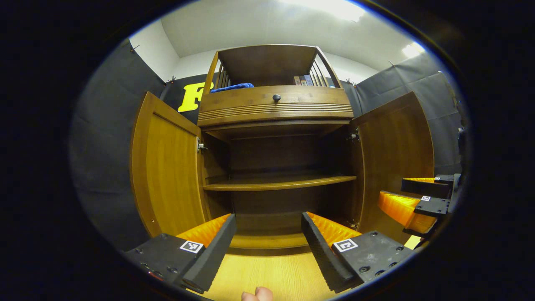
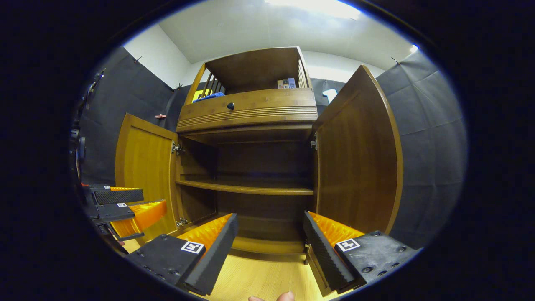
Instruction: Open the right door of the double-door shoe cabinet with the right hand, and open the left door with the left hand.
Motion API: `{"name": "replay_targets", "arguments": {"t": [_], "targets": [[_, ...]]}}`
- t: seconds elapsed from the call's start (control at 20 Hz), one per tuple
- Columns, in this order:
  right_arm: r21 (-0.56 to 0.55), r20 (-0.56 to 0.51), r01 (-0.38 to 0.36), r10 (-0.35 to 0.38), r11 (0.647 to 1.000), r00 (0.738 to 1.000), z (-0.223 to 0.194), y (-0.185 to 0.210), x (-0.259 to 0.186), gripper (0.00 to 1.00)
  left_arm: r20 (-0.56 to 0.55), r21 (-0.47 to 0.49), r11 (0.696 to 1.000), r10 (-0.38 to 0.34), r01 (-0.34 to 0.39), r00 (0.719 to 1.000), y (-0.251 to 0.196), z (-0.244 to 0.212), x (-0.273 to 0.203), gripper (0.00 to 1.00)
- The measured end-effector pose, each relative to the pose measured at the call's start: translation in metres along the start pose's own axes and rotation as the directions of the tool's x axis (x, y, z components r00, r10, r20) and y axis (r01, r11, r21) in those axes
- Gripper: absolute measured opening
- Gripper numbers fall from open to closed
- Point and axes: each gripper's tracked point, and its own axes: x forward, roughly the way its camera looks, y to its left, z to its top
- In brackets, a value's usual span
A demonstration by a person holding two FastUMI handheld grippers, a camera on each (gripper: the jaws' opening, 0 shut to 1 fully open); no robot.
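Both doors of the shoe cabinet (image 1: 276, 138) already stand swung wide, so by my reading the opening step is done and you are in the closing phase: all that seems left is to draw both tools back without clipping a door edge.

From the left gripper view, the left door (image 1: 167, 175) hangs at about nine o'clock and the right door (image 1: 395, 154) at about three o'clock, with the cabinet dead ahead at twelve. Your left gripper (image 1: 267, 246) has its fingers spread apart, grasping nothing, low over the pale wooden floor (image 1: 276, 280). Your right gripper (image 2: 269, 246) is likewise released, its jaws wide and empty; it also appears at four o'clock in the left gripper view, just in front of the right door.

Counting: two doors, two grippers, one inner shelf (image 1: 280, 182) with nothing visible on it, and one drawer (image 1: 276, 104) with one dark knob (image 1: 276, 98) above the opening. On the railed top sit one blue cloth (image 1: 232, 87) at eleven o'clock and a few small boxes (image 1: 303, 80) at one o'clock; their exact number is too small to tell.
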Motion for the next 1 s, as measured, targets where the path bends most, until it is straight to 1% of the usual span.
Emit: {"name": "replay_targets", "arguments": {"t": [0.05,0.1,0.15,0.2,0.25,0.4,0.45,0.5,0.55,0.65,0.7,0.9,0.95,1.0], "targets": [[0.002,-0.003,0.002,-0.002,1.0,1.0,0.0,0.0,0.0,0.99,-0.001,0.002,1.0,0.001,-0.001,1.0,-0.001,-0.001,0.0,0.97],[0.004,-0.004,0.003,-0.003,1.0,1.0,-0.001,-0.001,0.0,0.99,-0.001,0.003,1.0,0.002,-0.002,1.0,-0.001,0.0,0.0,0.99],[0.005,-0.005,0.002,-0.002,1.0,1.0,-0.001,-0.001,0.001,0.99,0.0,0.004,1.0,0.004,-0.004,1.0,0.0,0.001,-0.001,0.97],[0.005,-0.008,0.004,-0.004,1.0,1.0,-0.002,-0.001,0.001,0.99,0.001,0.002,1.0,0.006,-0.006,1.0,0.0,0.001,-0.001,0.99],[0.003,-0.007,0.003,-0.003,1.0,1.0,-0.001,-0.001,0.001,0.99,0.001,0.0,1.0,0.006,-0.006,1.0,0.0,0.002,-0.001,0.97],[-0.005,-0.007,0.004,-0.004,1.0,1.0,-0.002,-0.001,0.0,0.98,0.001,-0.003,1.0,0.012,-0.012,1.0,0.0,0.002,0.0,0.97],[-0.003,-0.009,0.004,-0.004,1.0,1.0,-0.003,-0.002,0.0,1.0,0.001,-0.002,1.0,0.016,-0.016,1.0,0.001,0.001,-0.001,0.99],[0.002,-0.01,0.004,-0.004,1.0,1.0,-0.003,-0.002,0.001,1.0,-0.001,0.0,1.0,0.018,-0.018,1.0,0.001,0.0,-0.001,0.97],[0.006,-0.011,0.006,-0.005,1.0,1.0,-0.003,-0.003,0.001,0.99,-0.002,0.0,1.0,0.021,-0.021,1.0,0.002,0.0,-0.001,0.99],[0.004,-0.011,0.016,-0.016,1.0,1.0,-0.003,-0.005,0.002,0.98,-0.004,-0.002,1.0,0.024,-0.024,1.0,0.003,-0.001,-0.001,0.97],[0.002,-0.011,0.021,-0.021,1.0,1.0,-0.003,-0.007,0.002,0.99,-0.005,-0.003,1.0,0.025,-0.025,1.0,0.003,-0.001,-0.001,0.99],[0.006,-0.01,0.036,-0.036,0.999,0.999,-0.004,-0.011,0.002,0.99,0.004,-0.011,1.0,0.025,-0.025,1.0,0.002,0.004,0.001,0.99],[0.005,-0.01,0.041,-0.041,0.999,0.999,-0.003,-0.012,0.001,0.99,0.006,-0.014,1.0,0.026,-0.026,1.0,0.003,0.003,0.0,0.97],[0.004,-0.009,0.043,-0.043,0.999,0.999,-0.003,-0.012,0.001,0.99,0.006,-0.016,1.0,0.027,-0.027,1.0,0.004,0.004,0.0,0.99]]}}
